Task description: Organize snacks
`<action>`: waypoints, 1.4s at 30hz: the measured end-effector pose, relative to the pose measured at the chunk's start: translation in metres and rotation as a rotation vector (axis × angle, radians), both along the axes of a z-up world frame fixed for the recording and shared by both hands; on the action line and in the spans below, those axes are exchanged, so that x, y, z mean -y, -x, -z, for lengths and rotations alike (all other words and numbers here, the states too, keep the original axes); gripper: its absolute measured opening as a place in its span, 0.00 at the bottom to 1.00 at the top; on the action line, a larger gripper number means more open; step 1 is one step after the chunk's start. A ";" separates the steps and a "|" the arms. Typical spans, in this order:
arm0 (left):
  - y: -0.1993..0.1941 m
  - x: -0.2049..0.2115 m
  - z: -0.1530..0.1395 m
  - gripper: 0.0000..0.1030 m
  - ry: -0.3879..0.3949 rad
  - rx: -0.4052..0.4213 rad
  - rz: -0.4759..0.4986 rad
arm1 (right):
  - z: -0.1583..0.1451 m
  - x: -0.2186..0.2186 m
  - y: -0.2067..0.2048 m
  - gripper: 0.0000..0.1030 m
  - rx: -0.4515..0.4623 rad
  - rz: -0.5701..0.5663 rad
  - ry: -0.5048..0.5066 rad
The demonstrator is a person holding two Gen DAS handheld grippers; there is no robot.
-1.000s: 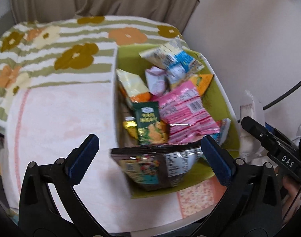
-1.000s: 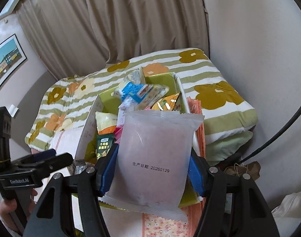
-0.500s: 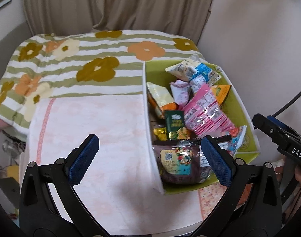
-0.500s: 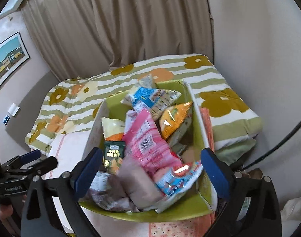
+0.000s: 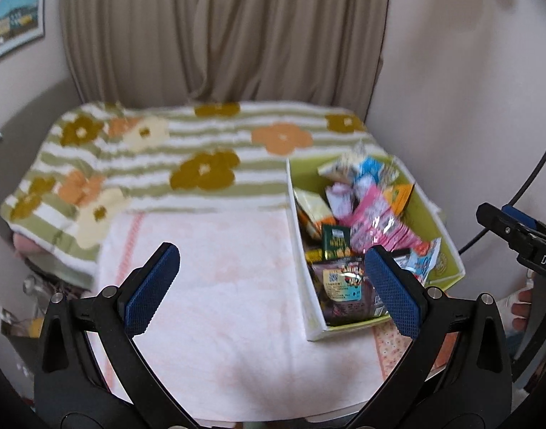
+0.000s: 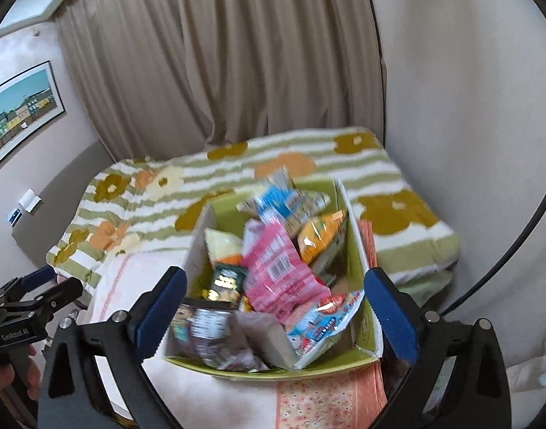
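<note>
A green box (image 5: pixel 446 236) (image 6: pixel 355 221) with white outer walls sits on the pink towel and holds several snack packs: a pink pack (image 5: pixel 380 228) (image 6: pixel 276 271), a dark purple pack (image 5: pixel 344 286) (image 6: pixel 205 329), a green pack (image 5: pixel 335 241) (image 6: pixel 228 280), an orange pack (image 6: pixel 319 236), a blue-and-white pack (image 6: pixel 291 202) and a pale translucent pouch (image 6: pixel 258 336). My left gripper (image 5: pixel 273 286) is open and empty, above the towel left of the box. My right gripper (image 6: pixel 276 312) is open and empty, over the box's near end.
The pink towel (image 5: pixel 208 286) covers the table in front. A striped flower-print blanket (image 5: pixel 165 164) lies behind, with curtains (image 5: pixel 219 35) and wall beyond. A black cable (image 6: pixel 505 250) hangs at the right. A framed picture (image 6: pixel 22 111) hangs on the left wall.
My right gripper opened and let the pale pouch fall into the box. Both grippers have pulled back and up from the box.
</note>
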State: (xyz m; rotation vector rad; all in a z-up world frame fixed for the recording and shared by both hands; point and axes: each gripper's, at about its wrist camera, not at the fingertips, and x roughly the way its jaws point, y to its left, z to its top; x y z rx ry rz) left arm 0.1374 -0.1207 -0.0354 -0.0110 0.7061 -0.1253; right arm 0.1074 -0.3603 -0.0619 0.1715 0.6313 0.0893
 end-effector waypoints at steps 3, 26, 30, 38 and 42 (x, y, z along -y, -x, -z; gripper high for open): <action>0.029 -0.017 -0.028 1.00 0.005 0.095 0.021 | -0.027 -0.024 0.030 0.96 0.070 0.008 0.049; 0.159 -0.113 -0.057 1.00 0.036 0.234 -0.007 | -0.046 -0.130 0.154 0.98 0.189 0.049 0.141; 0.163 -0.115 -0.058 1.00 0.034 0.233 -0.009 | -0.047 -0.131 0.154 0.98 0.193 0.053 0.135; 0.157 -0.111 -0.059 1.00 0.031 0.233 -0.013 | -0.048 -0.128 0.150 0.98 0.190 0.054 0.132; 0.154 -0.109 -0.058 1.00 0.024 0.232 -0.012 | -0.048 -0.128 0.150 0.98 0.191 0.054 0.132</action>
